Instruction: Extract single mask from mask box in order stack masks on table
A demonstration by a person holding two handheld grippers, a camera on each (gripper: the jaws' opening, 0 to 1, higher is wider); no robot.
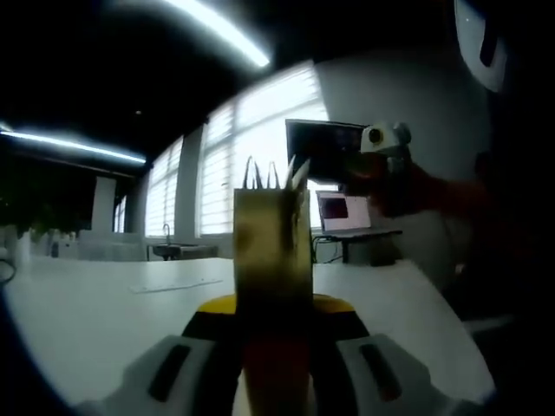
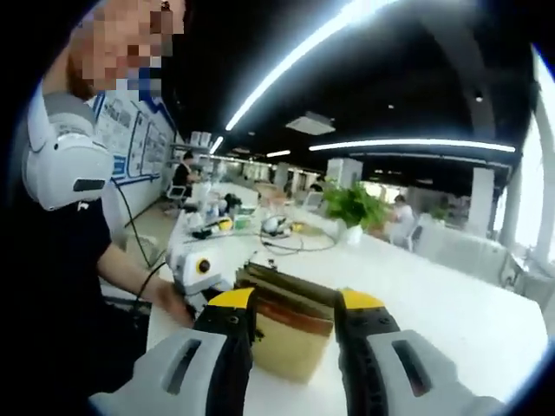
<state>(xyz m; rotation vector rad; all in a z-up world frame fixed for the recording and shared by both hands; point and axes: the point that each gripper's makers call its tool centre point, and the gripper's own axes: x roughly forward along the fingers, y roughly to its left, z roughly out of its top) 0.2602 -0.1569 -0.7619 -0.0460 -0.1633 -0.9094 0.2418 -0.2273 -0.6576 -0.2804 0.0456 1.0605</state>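
While your left hand-held gripper [image 1: 276, 347] clenches the upright mask box [image 1: 272, 251], your released right hand-held gripper [image 2: 295, 325] faces it, just ahead.

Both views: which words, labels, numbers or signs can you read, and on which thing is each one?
None can be read.
Wall boards: blue print, too blurred.
Laptop screen: too small.
Mask box: no print shows.
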